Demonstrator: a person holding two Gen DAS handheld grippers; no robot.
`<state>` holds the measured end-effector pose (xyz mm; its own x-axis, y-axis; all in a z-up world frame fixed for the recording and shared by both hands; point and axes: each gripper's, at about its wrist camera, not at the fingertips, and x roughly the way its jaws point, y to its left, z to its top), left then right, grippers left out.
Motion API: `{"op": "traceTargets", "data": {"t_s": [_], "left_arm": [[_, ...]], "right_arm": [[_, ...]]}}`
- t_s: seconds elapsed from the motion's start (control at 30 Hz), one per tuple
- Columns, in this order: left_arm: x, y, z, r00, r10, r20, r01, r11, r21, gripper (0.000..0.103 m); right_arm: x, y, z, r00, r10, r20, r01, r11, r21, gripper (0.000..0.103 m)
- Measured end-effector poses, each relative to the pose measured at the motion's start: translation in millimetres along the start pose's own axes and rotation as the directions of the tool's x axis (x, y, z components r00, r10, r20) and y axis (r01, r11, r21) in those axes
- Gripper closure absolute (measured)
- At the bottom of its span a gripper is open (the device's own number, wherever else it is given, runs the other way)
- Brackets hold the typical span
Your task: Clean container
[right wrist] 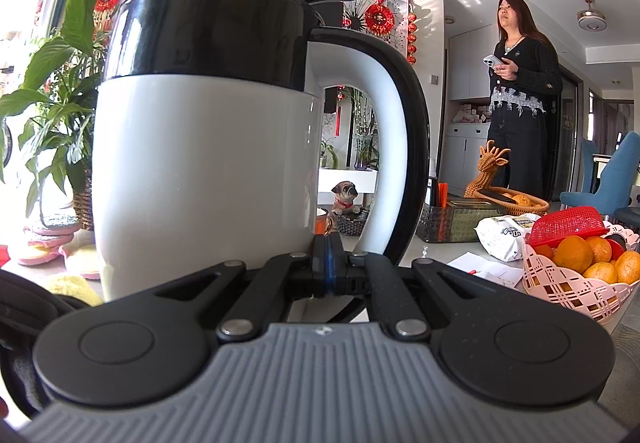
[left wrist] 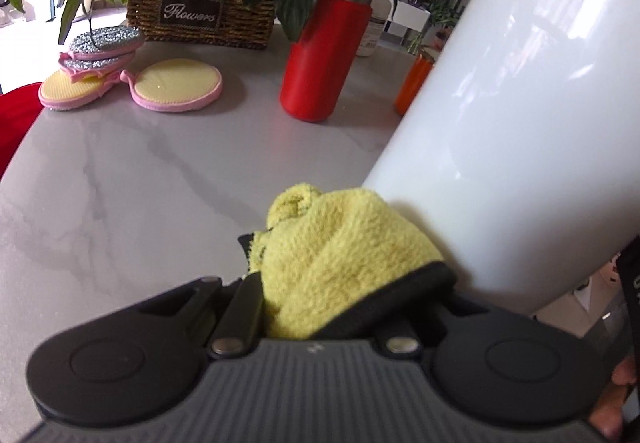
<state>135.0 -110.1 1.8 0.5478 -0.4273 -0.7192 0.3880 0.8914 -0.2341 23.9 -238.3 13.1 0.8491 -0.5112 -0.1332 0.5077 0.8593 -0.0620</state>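
A white kettle (right wrist: 200, 183) with a black lid and a black-edged handle (right wrist: 396, 147) fills the right wrist view. My right gripper (right wrist: 330, 263) is shut just in front of the foot of the handle; I cannot tell whether it grips the handle. In the left wrist view the kettle's white body (left wrist: 520, 115) leans across the right side. My left gripper (left wrist: 344, 267) is shut on a yellow fluffy cloth (left wrist: 332, 255), which presses against the kettle's lower wall.
A grey marble table (left wrist: 140, 171) holds a red tumbler (left wrist: 320, 51), round pink-rimmed scrub pads (left wrist: 176, 85), a wicker "Flowers" planter (left wrist: 200, 7) and an orange cup (left wrist: 412, 83). To the right stand a pink fruit basket (right wrist: 580, 275) and a woman (right wrist: 520, 95).
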Motion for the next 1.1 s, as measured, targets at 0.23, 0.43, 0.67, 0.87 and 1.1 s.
{"op": "traceTargets", "data": {"t_s": [0.23,0.43,0.67,0.87,1.1], "left_arm": [[-36.2,-23.2,6.4,0.984,0.019,0.177,-0.032,0.997,0.069,0.095],[-75.2,-40.2,9.9,0.927,-0.017,0.374,-0.026,0.994,0.111,0.095],[-107.7,-51.9,9.8,0.86,-0.076,0.505,0.002,0.989,0.145,0.095],[-122.3,-54.2,10.7,0.817,-0.125,0.563,0.023,0.982,0.185,0.095],[-133.2,-59.9,9.5,0.784,-0.165,0.598,0.023,0.971,0.238,0.095]], "right_arm": [[-0.1,0.0,1.4,1.0,0.0,-0.001,0.0,1.0,0.0,0.101],[-0.1,0.5,2.4,1.0,0.0,0.0,0.0,1.0,0.0,0.101],[0.0,0.6,2.7,1.0,-0.002,0.004,0.002,1.0,-0.001,0.101],[0.7,2.3,1.4,1.0,-0.008,0.015,0.009,1.0,-0.013,0.101],[0.2,3.5,0.3,1.0,-0.009,0.025,0.009,1.0,-0.003,0.101]]}}
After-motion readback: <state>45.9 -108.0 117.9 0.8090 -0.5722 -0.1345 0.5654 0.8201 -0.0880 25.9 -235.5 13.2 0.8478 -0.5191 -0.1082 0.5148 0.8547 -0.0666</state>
